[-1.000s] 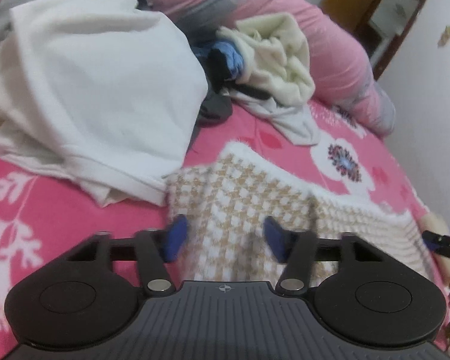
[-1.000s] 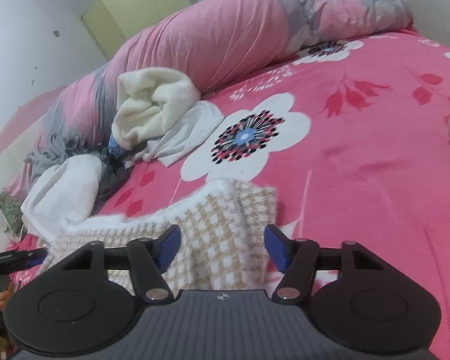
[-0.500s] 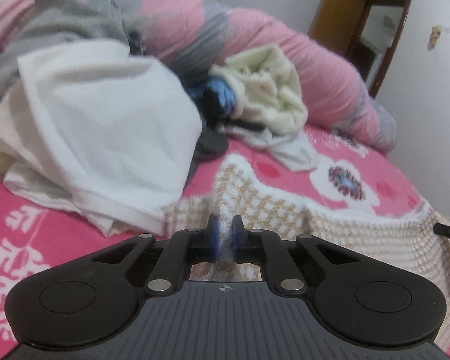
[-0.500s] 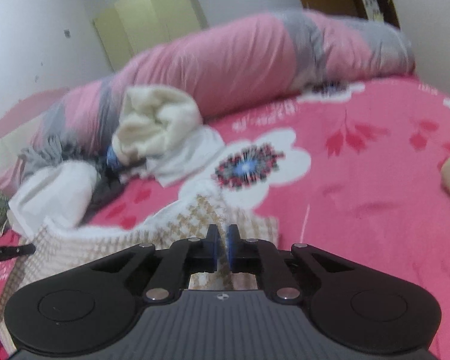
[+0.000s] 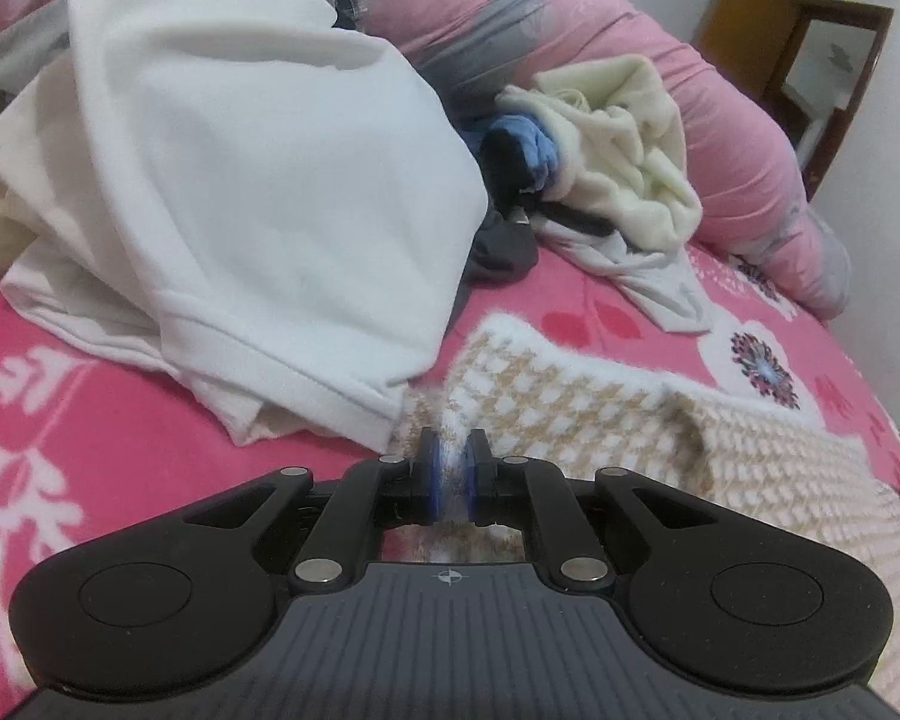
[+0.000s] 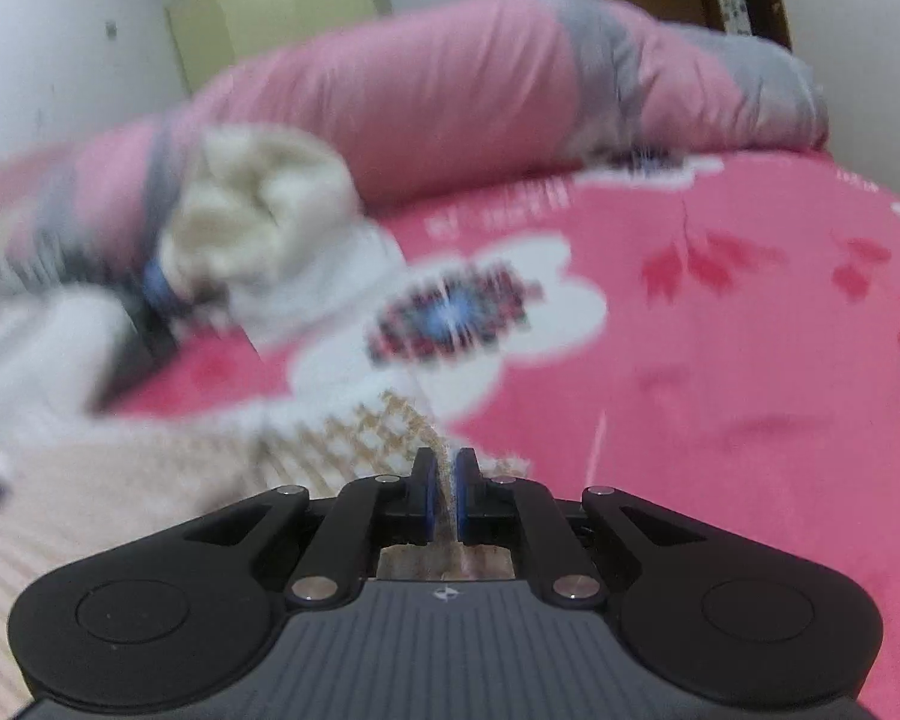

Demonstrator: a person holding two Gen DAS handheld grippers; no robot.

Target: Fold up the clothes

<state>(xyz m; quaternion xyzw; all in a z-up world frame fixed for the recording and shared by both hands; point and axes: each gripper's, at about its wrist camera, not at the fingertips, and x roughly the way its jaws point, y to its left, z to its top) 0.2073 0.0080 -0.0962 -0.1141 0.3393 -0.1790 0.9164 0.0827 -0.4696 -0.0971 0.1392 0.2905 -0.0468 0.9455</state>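
Pinching checked knit edge — both claws clamped.

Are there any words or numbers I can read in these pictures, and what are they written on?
No readable words or numbers anywhere.
Small crosshair mark, a sign and not text, on the left gripper body; the same mark on the right gripper body.
Pink bedsheet: flower and leaf prints only, no lettering.
Checked knit garment and white garment: no label or print showing.
The right wrist view is blurred, so small print there could not be read.

White walls, brown wooden cabinet, pale wardrobe.
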